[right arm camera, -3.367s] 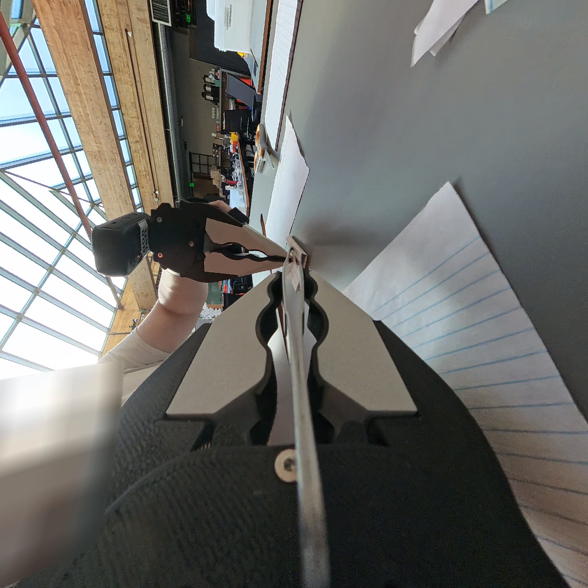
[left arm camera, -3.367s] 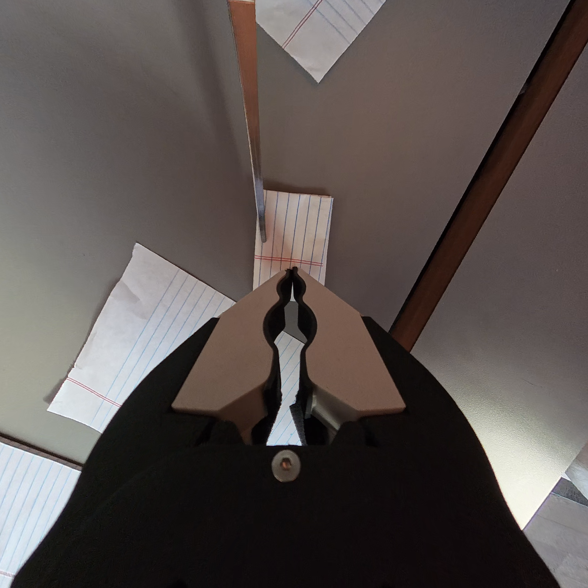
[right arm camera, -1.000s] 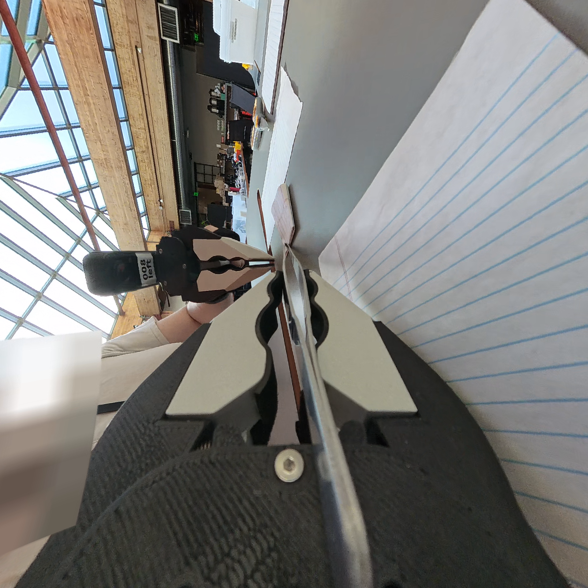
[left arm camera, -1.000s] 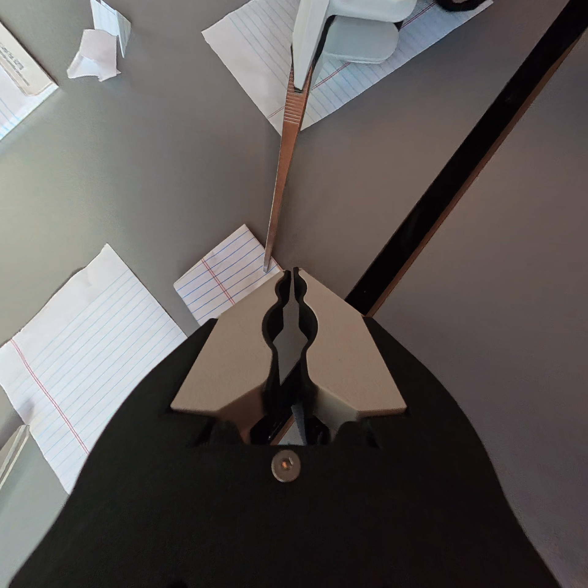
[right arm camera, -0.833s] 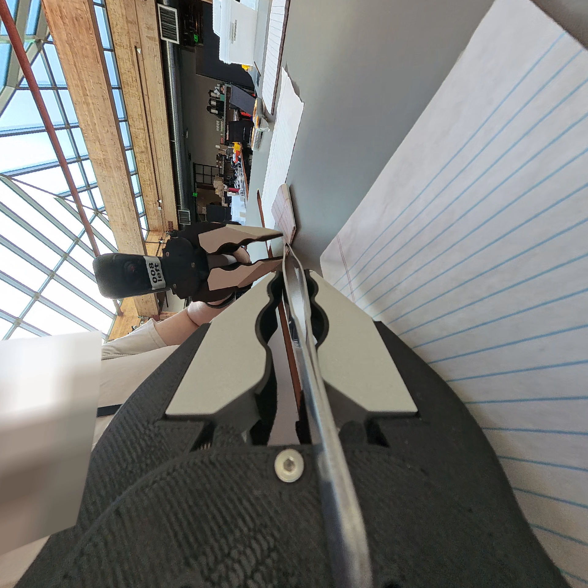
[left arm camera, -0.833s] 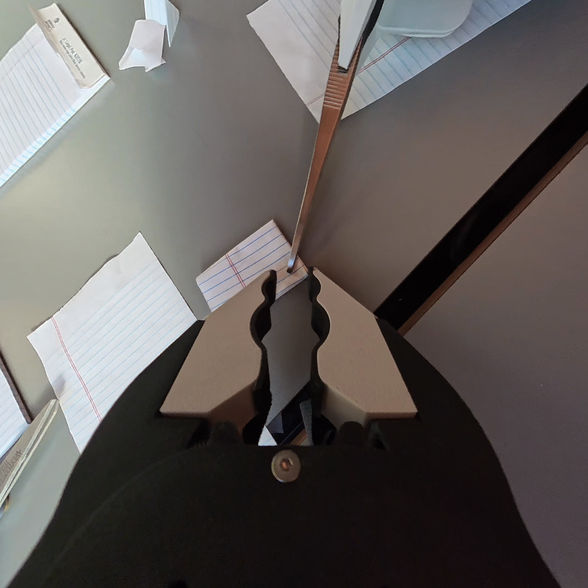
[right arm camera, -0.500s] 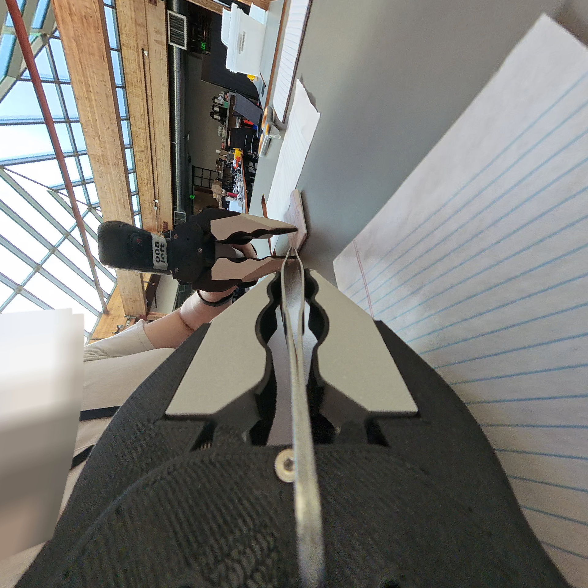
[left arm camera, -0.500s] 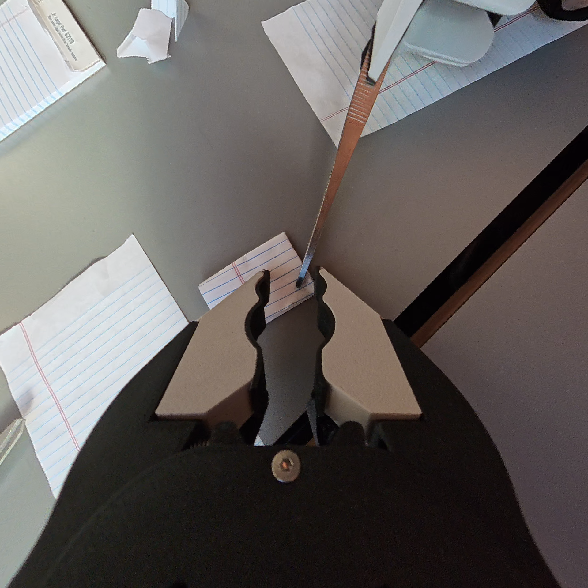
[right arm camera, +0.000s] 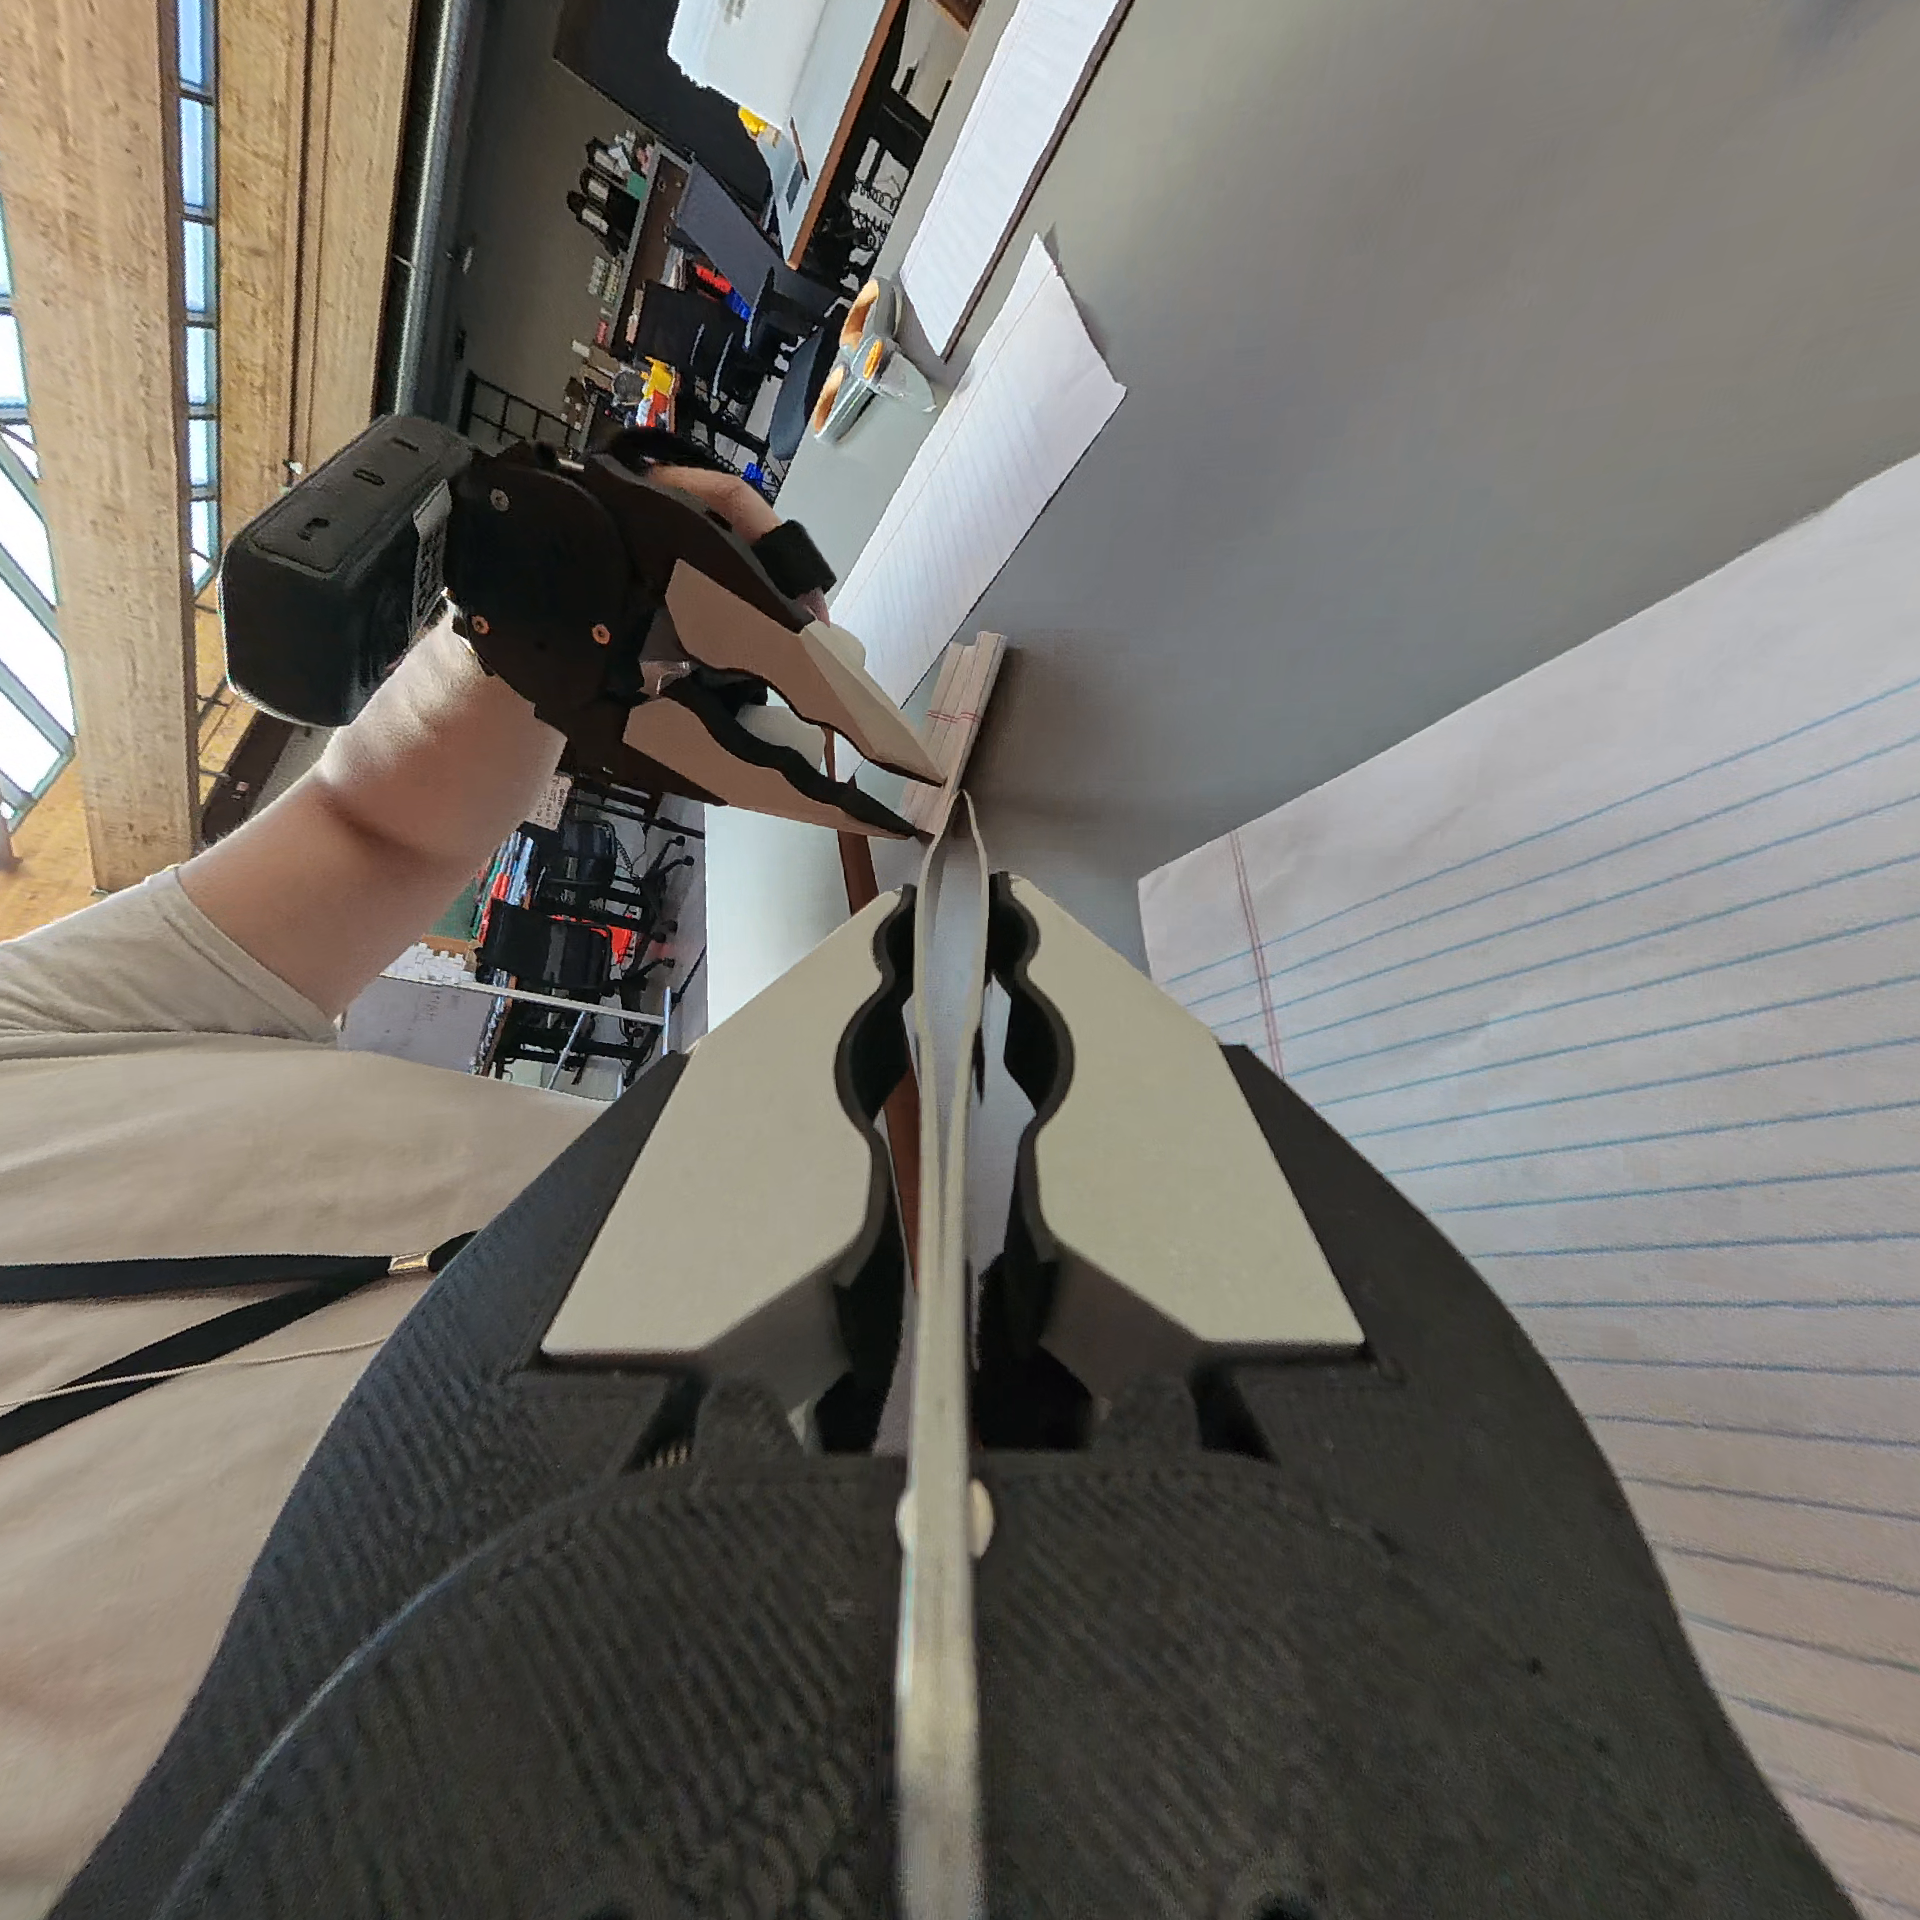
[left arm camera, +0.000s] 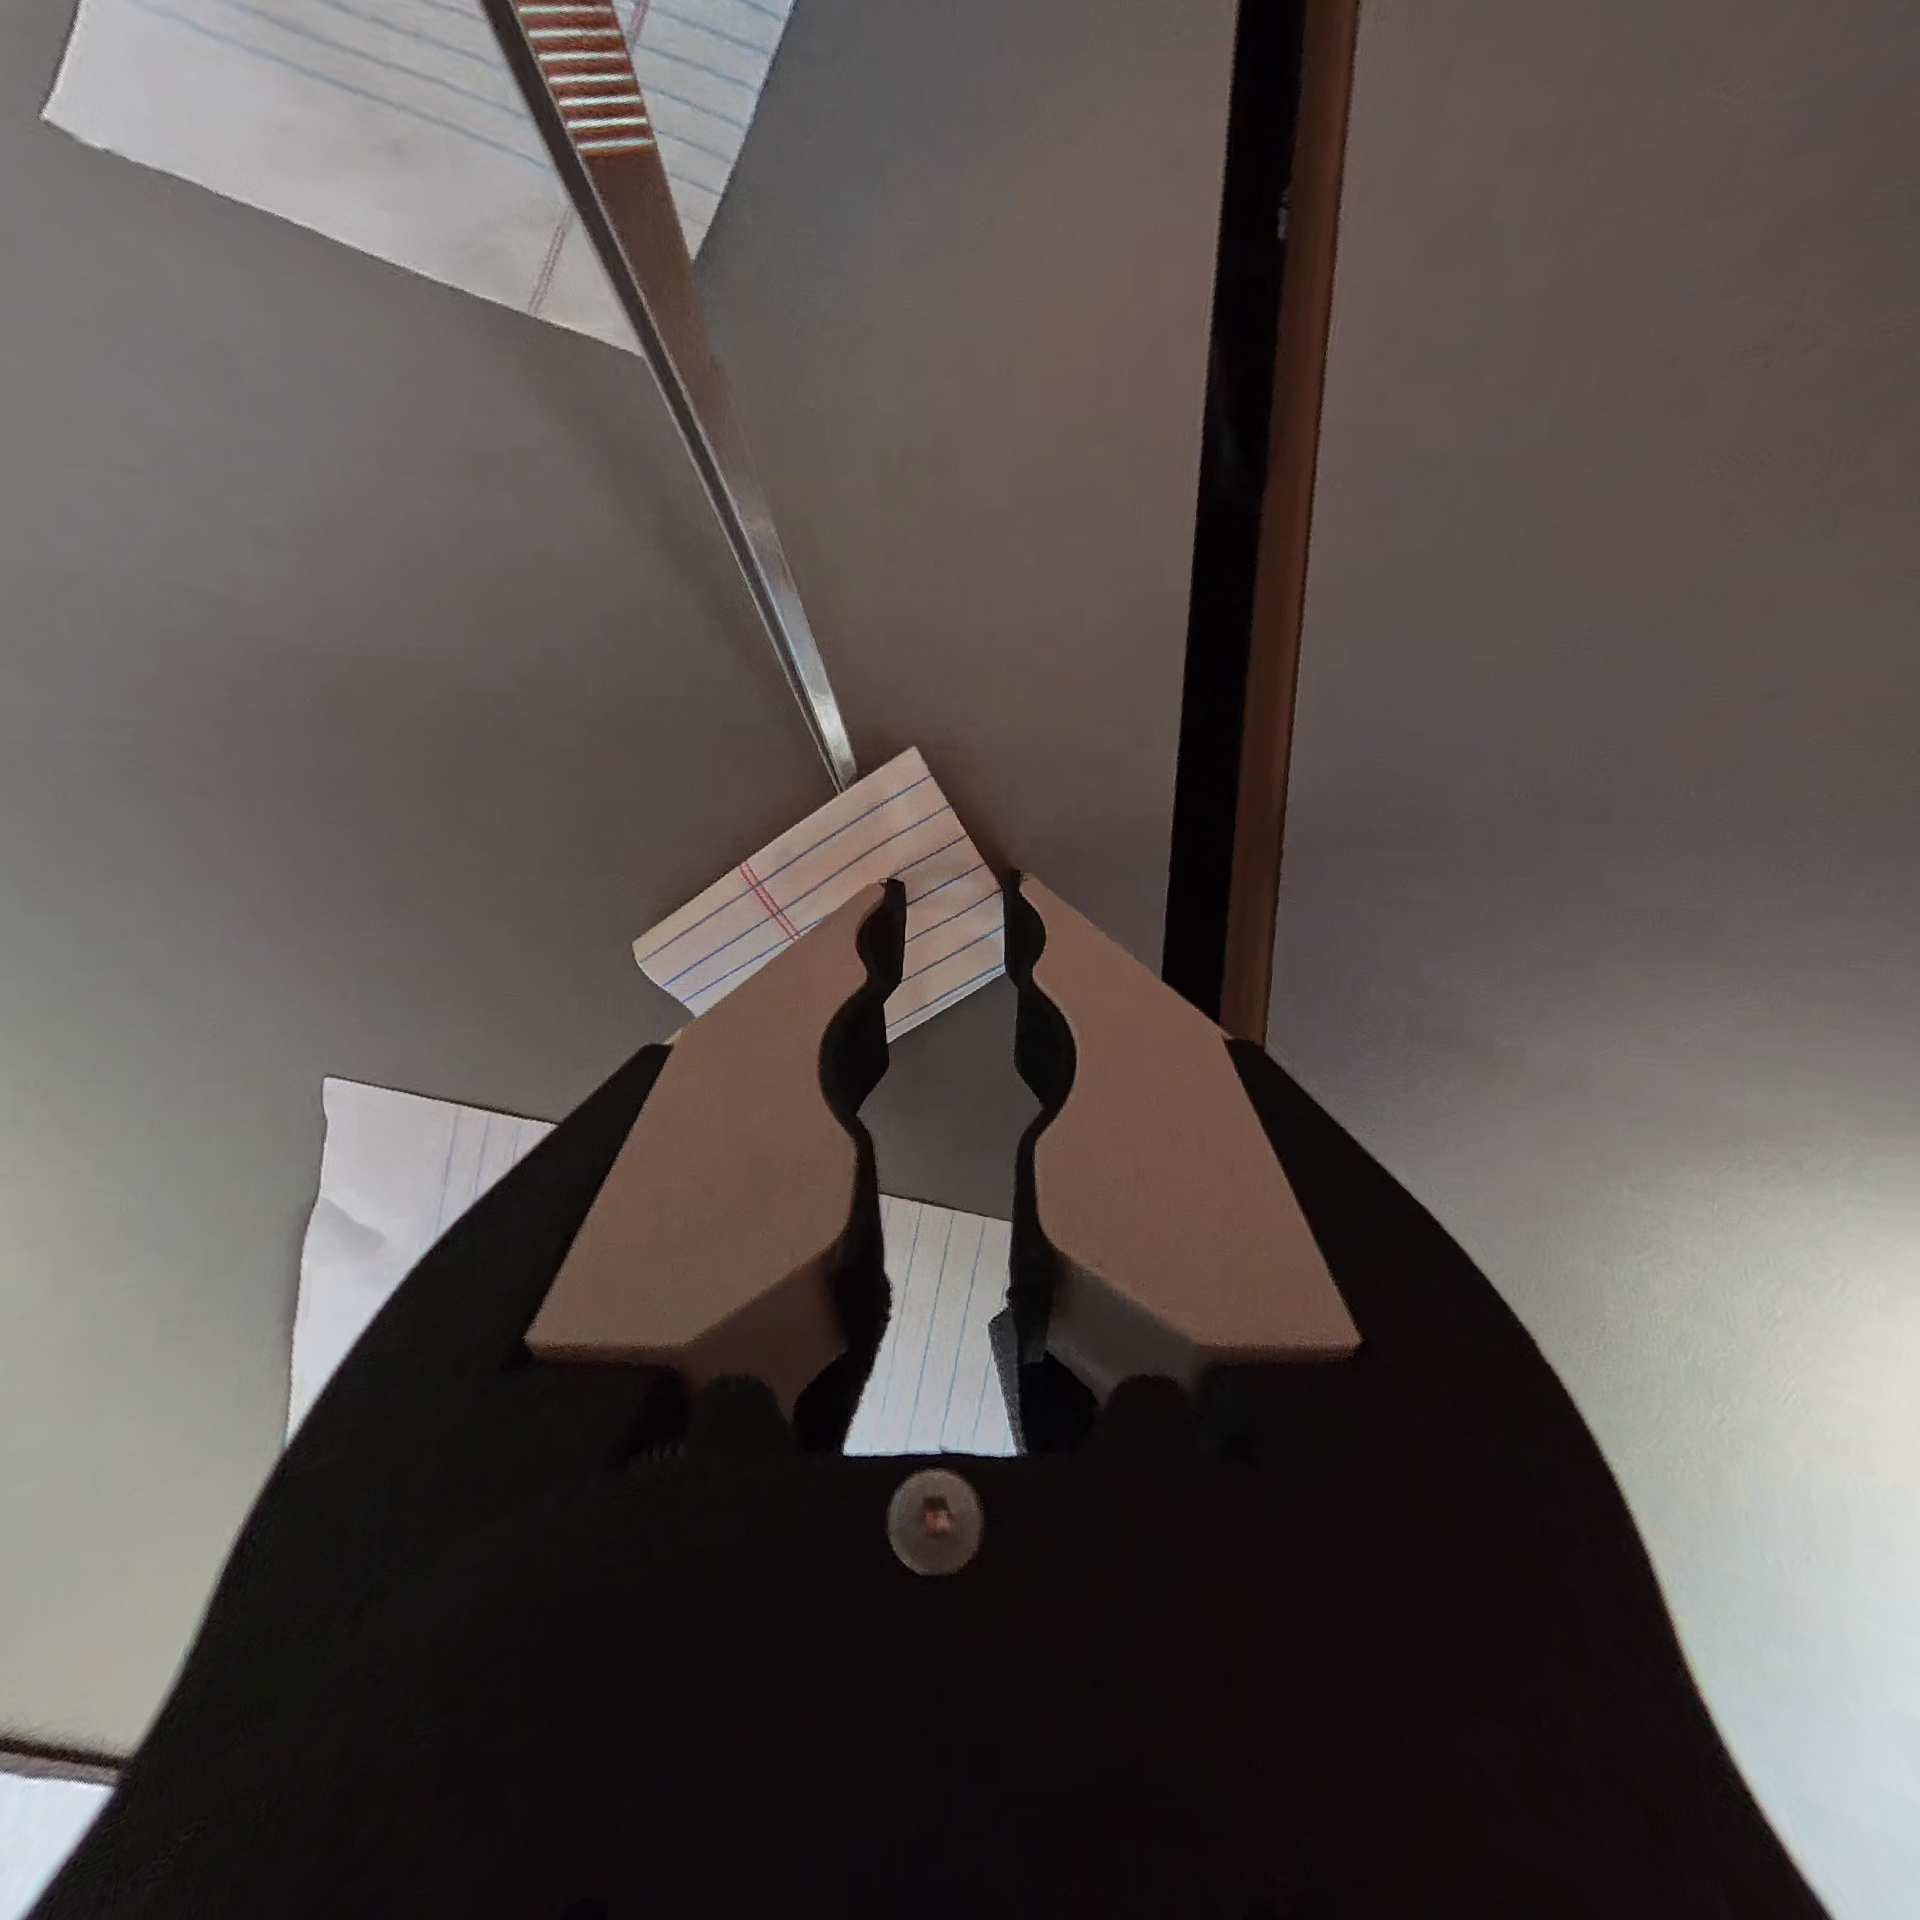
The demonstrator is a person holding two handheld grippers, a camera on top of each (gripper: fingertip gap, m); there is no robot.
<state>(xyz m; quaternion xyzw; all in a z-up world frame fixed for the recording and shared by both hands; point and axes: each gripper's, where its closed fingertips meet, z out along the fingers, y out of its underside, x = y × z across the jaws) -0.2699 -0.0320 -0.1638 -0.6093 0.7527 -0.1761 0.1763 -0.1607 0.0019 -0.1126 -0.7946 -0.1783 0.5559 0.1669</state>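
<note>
Gripping: right gripper [right arm camera: 951, 883] pinches smooth steel tweezers [right arm camera: 940, 1143], ribbed higher up (left view only).
Tip: tweezers touch small folded lined paper [left arm camera: 831, 904] on matte grey table [left arm camera: 312, 623].
Left gripper [left arm camera: 951, 883]: fingers spread over the paper, wider than a second ago.
Right view only: forearm, windows.

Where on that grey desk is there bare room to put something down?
Bare grey table lies left of the tweezers, between the upper lined sheet and lower sheet. More lies right of the dark seam. It is crowded around the small lined scrap, where both grippers meet.
</note>
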